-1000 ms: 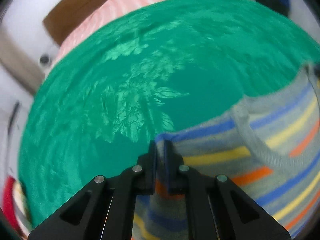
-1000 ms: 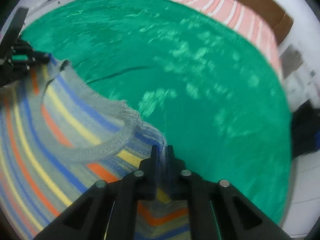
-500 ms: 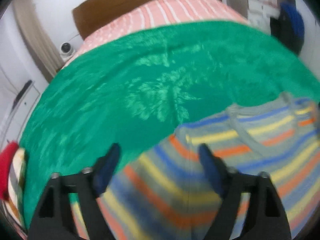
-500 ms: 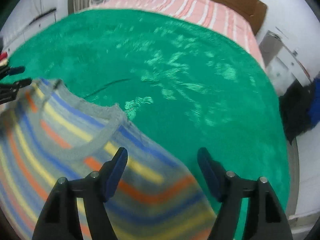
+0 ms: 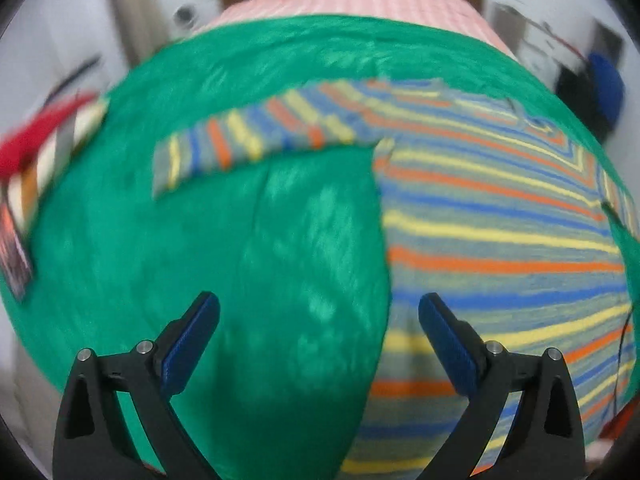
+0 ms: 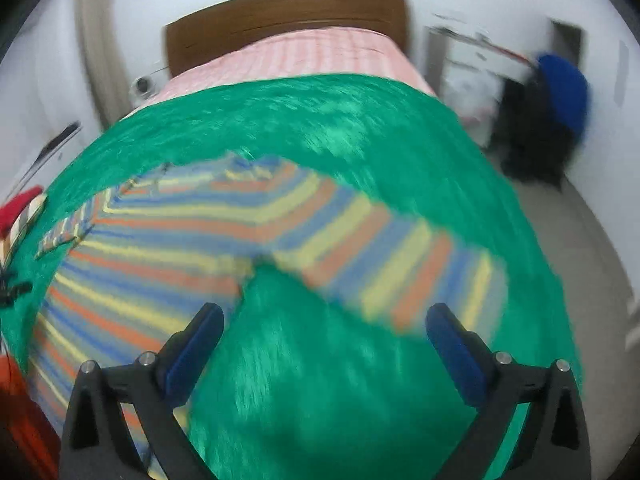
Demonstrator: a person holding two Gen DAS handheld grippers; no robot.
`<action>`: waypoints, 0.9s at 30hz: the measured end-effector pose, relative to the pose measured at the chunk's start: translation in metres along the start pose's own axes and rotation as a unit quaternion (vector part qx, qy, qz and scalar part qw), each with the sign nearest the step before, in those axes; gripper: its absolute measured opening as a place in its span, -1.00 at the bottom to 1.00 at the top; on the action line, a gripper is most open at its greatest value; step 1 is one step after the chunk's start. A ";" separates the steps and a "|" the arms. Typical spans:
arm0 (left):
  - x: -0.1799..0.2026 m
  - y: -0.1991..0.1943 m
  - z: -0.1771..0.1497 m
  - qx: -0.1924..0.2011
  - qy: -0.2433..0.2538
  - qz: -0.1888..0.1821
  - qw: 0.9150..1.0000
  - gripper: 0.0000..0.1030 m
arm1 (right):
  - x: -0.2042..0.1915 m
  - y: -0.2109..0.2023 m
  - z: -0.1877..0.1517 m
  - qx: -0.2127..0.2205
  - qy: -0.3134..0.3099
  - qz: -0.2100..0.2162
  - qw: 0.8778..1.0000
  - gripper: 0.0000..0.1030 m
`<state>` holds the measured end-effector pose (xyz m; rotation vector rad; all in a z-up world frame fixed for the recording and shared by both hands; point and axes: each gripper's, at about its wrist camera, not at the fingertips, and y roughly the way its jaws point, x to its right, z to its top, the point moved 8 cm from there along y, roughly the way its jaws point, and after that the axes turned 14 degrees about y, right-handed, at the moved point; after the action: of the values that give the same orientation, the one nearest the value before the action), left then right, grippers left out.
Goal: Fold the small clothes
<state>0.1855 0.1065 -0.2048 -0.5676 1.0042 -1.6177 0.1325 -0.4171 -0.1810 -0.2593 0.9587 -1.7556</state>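
Hanging above the bed, the left hand-held gripper [image 5: 319,312] has its jaws spread wide and holds nothing. Green blanket [image 5: 248,264] shows between its two blue pads, and the edge of the striped sweater [image 5: 500,216] lies just under the right pad. The right hand-held gripper [image 6: 324,322] is wide too, and it is also empty, with only green blanket between its pads.

Farther out, the striped sweater lies flat on the green blanket, spread out with its body in the middle. One sleeve [image 5: 256,140] sticks out to the left side, and the other sleeve [image 6: 400,264] sticks out to the right side. Past the blanket there is a pink striped sheet [image 6: 312,56] and a brown headboard [image 6: 280,12]. Some red and striped clothes [image 5: 44,140] sit at the left edge of the bed.

I think the sweater is only laid out so far. No fold shows yet. The sleeves and body are left to fold.
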 end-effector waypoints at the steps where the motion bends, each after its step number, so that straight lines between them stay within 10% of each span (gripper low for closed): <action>1: -0.003 0.006 -0.003 -0.003 -0.016 -0.002 1.000 0.94 | 0.011 0.001 -0.014 0.002 0.015 -0.012 1.000 0.94; 11: -0.016 0.036 -0.009 0.025 -0.063 -0.007 0.998 0.99 | 0.059 0.030 -0.060 0.048 0.019 -0.087 0.995 1.00; 27: -0.014 0.035 -0.017 0.029 -0.044 0.002 0.999 0.99 | 0.060 0.039 -0.062 0.066 0.018 -0.064 0.996 1.00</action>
<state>0.1956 0.1238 -0.2413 -0.5934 0.8903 -1.5985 0.0983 -0.4445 -0.2652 -0.2082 0.8632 -1.9387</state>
